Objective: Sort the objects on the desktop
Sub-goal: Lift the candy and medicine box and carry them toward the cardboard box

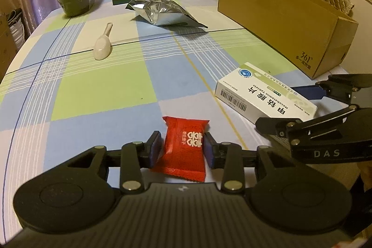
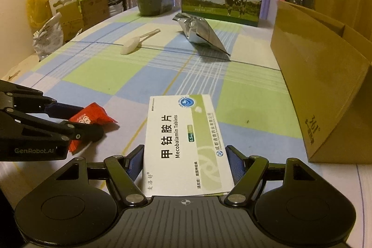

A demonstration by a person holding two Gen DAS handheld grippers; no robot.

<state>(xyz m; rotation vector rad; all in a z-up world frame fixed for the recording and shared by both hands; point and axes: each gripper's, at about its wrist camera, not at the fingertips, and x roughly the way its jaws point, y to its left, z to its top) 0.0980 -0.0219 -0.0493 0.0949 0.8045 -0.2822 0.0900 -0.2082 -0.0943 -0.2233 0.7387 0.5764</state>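
The red sachet (image 1: 184, 148) lies on the checked cloth (image 1: 97, 90) between the fingers of the left gripper (image 1: 182, 149); the blue pads sit just beside its two edges, and whether they actually press it cannot be told from the wrist view. From the right wrist view the same sachet (image 2: 89, 119) shows between the left gripper's (image 2: 69, 117) fingers, low on the table. The tablet box (image 2: 186, 145) (white and green, labelled Mecobalamin Tablets) lies lengthwise between the fingers of the right gripper (image 2: 186, 164), pads close at both long sides, contact again unclear. Farther back rest a white spoon (image 1: 103, 43) and a foil pouch (image 1: 160, 12), well apart from both grippers. The open carton (image 1: 286, 18) stands along the right edge.
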